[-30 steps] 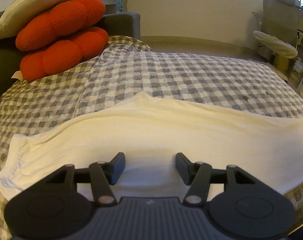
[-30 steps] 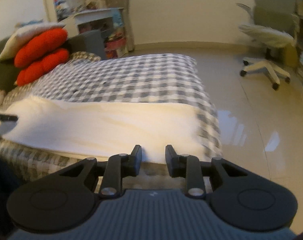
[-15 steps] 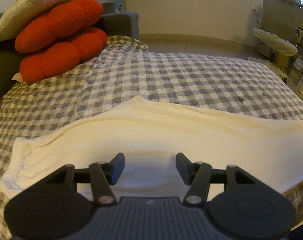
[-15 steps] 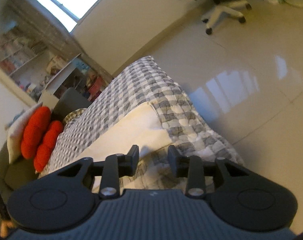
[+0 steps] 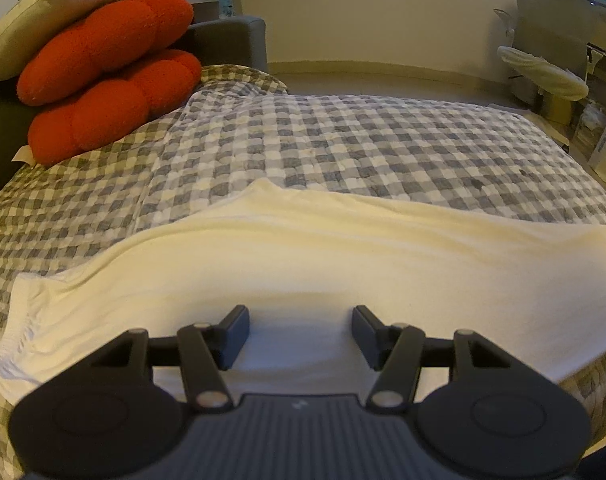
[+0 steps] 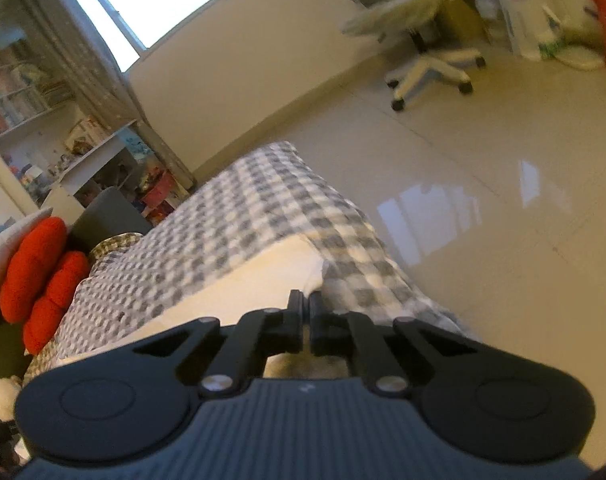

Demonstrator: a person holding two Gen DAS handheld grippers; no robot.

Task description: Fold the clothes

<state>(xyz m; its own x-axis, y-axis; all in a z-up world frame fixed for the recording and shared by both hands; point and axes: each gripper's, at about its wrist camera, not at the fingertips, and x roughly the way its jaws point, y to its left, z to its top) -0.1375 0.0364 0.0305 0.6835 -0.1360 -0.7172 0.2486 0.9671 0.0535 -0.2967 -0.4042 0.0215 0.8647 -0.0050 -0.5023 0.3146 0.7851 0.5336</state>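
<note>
Left wrist view: the left gripper (image 5: 299,332) hangs half open, empty, over a cream garment (image 5: 303,264) spread flat on the checked bedspread (image 5: 343,140); folding looks barely begun. Right wrist view: the right gripper (image 6: 305,312), just closed, pinches the garment's corner at the bed's edge, with open floor (image 6: 483,168) beyond.

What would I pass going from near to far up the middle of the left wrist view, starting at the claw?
Left claw, open over the cloth → cream garment → grey checked bed cover → strip of floor → pale wall.
</note>
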